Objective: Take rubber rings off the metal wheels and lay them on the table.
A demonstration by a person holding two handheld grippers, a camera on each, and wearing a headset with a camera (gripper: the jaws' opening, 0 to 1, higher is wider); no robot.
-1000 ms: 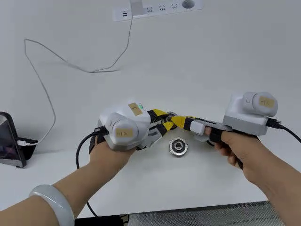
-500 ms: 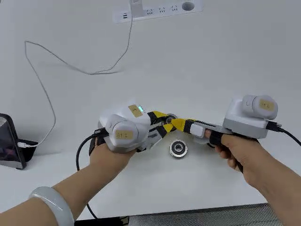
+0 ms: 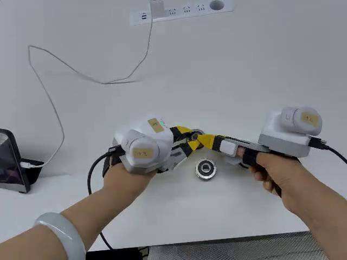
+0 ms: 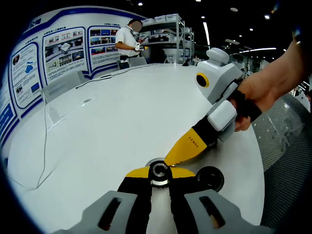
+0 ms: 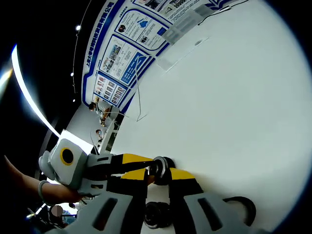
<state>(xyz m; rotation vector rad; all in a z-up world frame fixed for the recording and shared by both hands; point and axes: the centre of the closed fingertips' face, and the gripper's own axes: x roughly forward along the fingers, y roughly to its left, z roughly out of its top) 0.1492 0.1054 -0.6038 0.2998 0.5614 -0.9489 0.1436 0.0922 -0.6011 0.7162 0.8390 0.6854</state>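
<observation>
1. Near the front of the white surface (image 3: 244,81), my two tongs meet tip to tip.
2. My left tongs (image 3: 186,145) are closed tight on a metal wheel (image 3: 194,135). In the left gripper view the wheel sits right between the yellow tips, and its shiny middle faces the camera.
3. My right tongs (image 3: 203,140) come in from the other side. Their yellow tips are pinched on the edge of the same wheel, where a black rubber ring (image 5: 168,164) goes around it. I cannot tell if they hold just the ring or the metal too.
4. A second wheel (image 3: 206,169) lies flat on the surface, just in front of the tongs in the head view. It has a dark rim and a shiny middle.
5. A loose rubber ring (image 4: 200,179) lies flat on the surface, close to the second wheel and under my right tongs.
6. Far back on the surface there is a white power strip (image 3: 181,10). A thin cable (image 3: 54,103) runs from it across to a black device (image 3: 11,162) at the left edge.
</observation>
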